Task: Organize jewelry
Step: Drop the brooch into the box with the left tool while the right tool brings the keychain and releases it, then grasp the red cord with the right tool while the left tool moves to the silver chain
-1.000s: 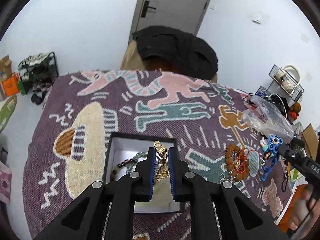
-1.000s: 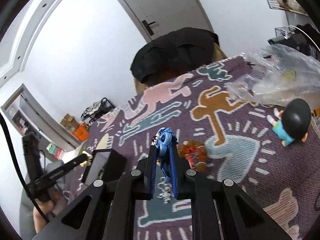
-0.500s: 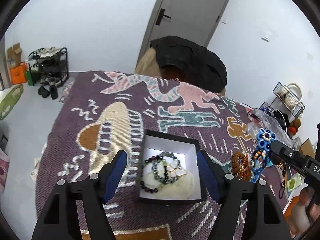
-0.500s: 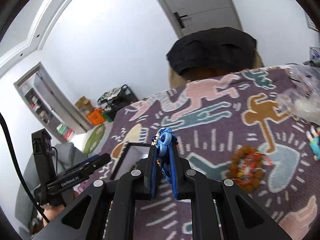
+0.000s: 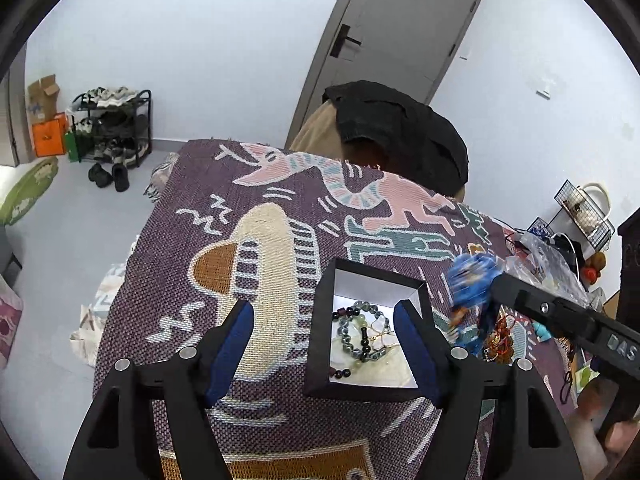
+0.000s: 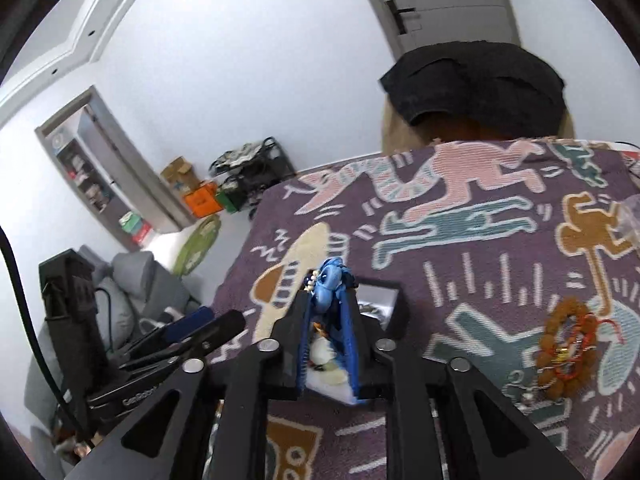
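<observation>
A black box (image 5: 320,332) with a white inside sits on the patterned cloth and holds several bead bracelets (image 5: 360,332). My left gripper (image 5: 326,344) is open and empty, its fingers either side of the box's near left part. My right gripper (image 6: 328,312) is shut on a blue beaded ornament (image 6: 330,280) and holds it above the box (image 6: 394,300). In the left wrist view the right gripper (image 5: 496,284) comes in from the right with the blue ornament (image 5: 472,280) at the box's right edge.
A brown bead bracelet with red cord (image 6: 566,352) lies on the cloth (image 6: 480,248) to the right of the box. A clear plastic bag (image 5: 548,256) lies at the table's right edge. A chair with a black garment (image 5: 400,128) stands beyond the far side.
My left gripper has opened, let the gold piece go into the box and drawn back and up. My right gripper has carried the blue ornament left, from beside the brown bracelet to over the box.
</observation>
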Demonstrator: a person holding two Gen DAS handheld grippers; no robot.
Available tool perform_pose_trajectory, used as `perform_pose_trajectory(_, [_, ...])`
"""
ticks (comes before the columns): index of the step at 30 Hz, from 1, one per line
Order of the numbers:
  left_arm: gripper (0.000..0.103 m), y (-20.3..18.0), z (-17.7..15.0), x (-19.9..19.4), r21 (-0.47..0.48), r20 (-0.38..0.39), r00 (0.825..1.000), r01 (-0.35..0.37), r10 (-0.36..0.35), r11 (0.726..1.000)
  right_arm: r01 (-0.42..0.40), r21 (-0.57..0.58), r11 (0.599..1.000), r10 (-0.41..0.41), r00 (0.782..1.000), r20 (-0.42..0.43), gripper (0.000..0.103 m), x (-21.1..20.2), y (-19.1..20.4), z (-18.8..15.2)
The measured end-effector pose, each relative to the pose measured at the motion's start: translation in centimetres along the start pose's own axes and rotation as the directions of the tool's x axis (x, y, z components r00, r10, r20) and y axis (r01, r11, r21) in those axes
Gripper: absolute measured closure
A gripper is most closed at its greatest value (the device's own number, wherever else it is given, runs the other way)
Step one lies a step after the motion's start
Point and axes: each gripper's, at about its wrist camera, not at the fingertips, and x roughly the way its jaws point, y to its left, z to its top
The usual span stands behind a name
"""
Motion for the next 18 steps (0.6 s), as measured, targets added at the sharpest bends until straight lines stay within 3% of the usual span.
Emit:
perform_pose_trajectory(2, [0.030, 0.0, 0.0, -0.1, 0.001, 0.002, 1.000, -0.001, 0.001, 1.000, -0.013, 0.001, 1.000, 0.013, 1.000, 0.004, 0.045, -0.3, -0.1, -0.4])
perform_pose_trajectory(3, [0.030, -0.1, 0.0, -0.2, 0.001, 0.004, 1.000, -0.003, 0.003, 1.000, 0.002, -0.001, 1.000, -0.002, 1.000, 0.014, 0.043, -0.5, -0.2, -0.5])
perform_pose_trajectory(8, [0.030, -1.0, 0.2, -0.4, 0.004, 0.011, 1.000, 0.013, -0.013, 1.000, 0.027, 0.075, 0.997, -0.028, 0.999, 0.020, 0.043, -2.1, -3.2, -1.2])
perform_pose_trajectory(18, [0.030, -6.6, -0.3, 0.1, 0.089, 0.003, 0.998, 0.062, -0.062, 0.994, 0.067, 0.151, 0.986, -0.079, 0.994, 0.073, 0.042, -6.3, -8.1, -2.5])
